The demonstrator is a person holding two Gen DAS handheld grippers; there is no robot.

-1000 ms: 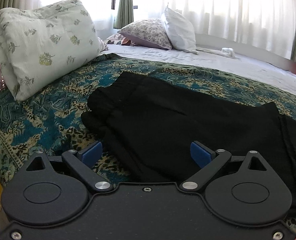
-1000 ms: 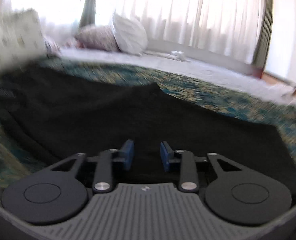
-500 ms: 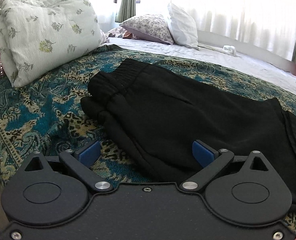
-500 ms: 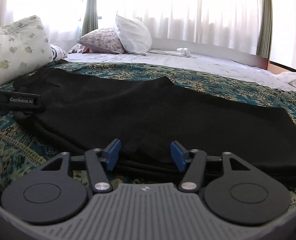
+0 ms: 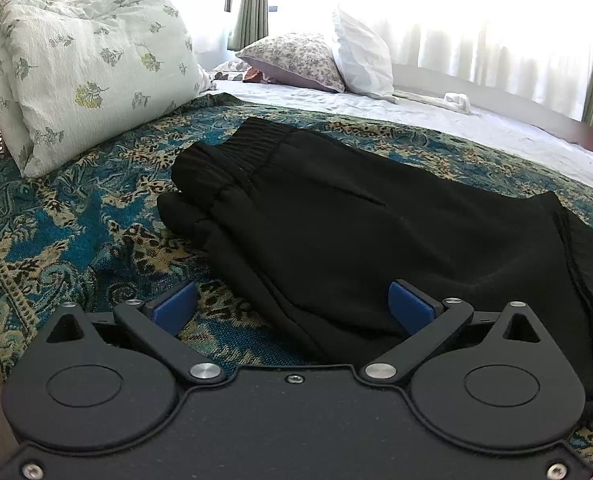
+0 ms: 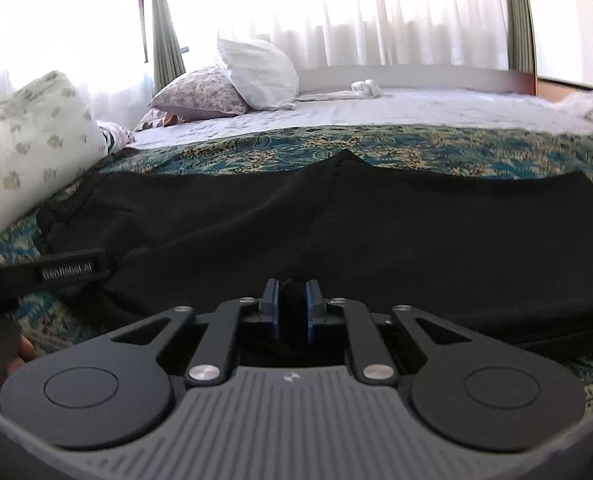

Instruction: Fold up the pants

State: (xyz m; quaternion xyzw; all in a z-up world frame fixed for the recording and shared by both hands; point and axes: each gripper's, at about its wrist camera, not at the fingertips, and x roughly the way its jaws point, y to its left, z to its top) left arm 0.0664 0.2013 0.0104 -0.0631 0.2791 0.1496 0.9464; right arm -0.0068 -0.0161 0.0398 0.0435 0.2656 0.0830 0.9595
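Pants, black and matte, lie flat across a bed on a patterned blanket woven in teal, blue and tan. They are already doubled lengthwise, one leg over the other.

The left wrist view shows the waist end: a ribbed, gathered elastic waistband bunched into soft ridges, pointing toward a puffy white quilt printed with small green sprigs. The left tongs are spread wide and opening further, their blue pads over the near edge of the pants, one over blanket and one over black cloth, gripping nothing.

The right wrist view shows what the left does not: the long run of the legs, with a small peak of cloth on the far edge and a shallow crease down the middle. Here the right tongs are closing, and a pinch of black cloth sits squeezed between their blue pads at the near edge. At the left edge of this view the other tool's black side shows, with fingers of the person's hand on its handle.

Both views take in a flowered pillow and a plain white pillow leaning together on a pale sheet, before sheer white curtains lit brightly from behind.
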